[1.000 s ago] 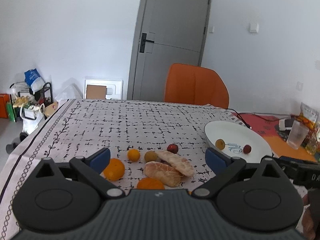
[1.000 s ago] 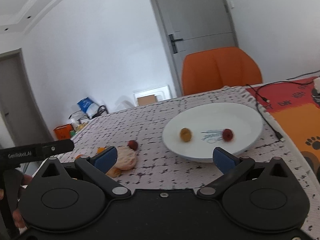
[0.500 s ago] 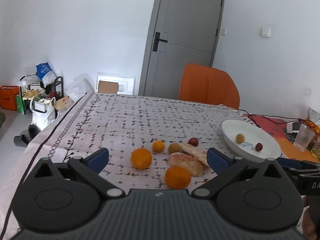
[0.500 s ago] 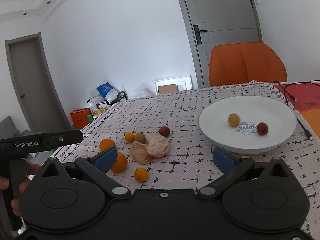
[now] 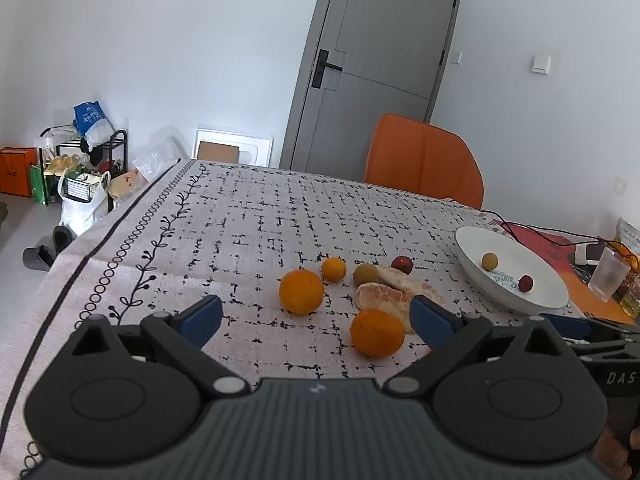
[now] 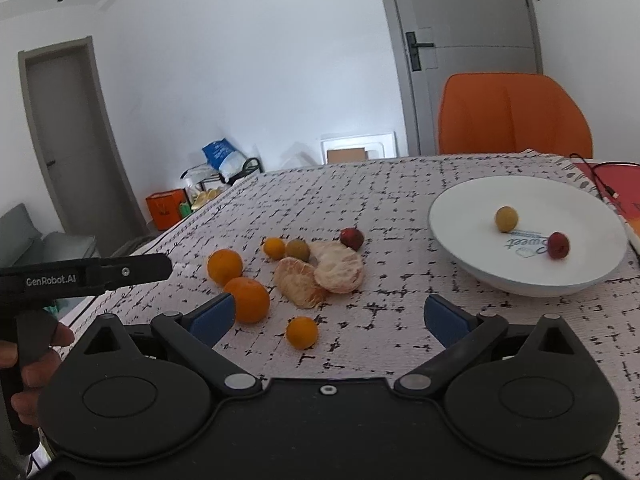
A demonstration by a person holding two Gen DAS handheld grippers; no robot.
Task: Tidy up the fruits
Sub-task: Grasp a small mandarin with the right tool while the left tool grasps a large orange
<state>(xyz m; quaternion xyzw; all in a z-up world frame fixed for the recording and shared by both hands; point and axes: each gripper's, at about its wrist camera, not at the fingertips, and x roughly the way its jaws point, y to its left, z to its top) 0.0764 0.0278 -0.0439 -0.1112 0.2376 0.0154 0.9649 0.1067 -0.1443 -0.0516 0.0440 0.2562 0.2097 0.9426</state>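
Note:
Loose fruit lies on the patterned tablecloth: two large oranges (image 5: 301, 291) (image 5: 377, 332), a small orange (image 5: 333, 269), a brownish-green fruit (image 5: 365, 274), peeled citrus halves (image 5: 384, 300) and a red fruit (image 5: 401, 265). In the right wrist view the same cluster shows, with another small orange (image 6: 302, 332) nearest. A white plate (image 6: 472, 236) holds a yellow fruit (image 6: 506, 219) and a red fruit (image 6: 558, 245). My left gripper (image 5: 316, 316) is open and empty, just short of the oranges. My right gripper (image 6: 329, 316) is open and empty, above the small orange.
An orange chair (image 5: 424, 164) stands at the table's far side. A black cable (image 5: 532, 232), a plastic cup (image 5: 608, 280) and packets sit right of the plate. The table's left edge (image 5: 100, 240) drops to floor clutter. The left gripper's body (image 6: 84, 274) shows at left.
Both grippers have drawn back and risen from the table, so more fruit is in view. The jaws stay open. No fruit has moved.

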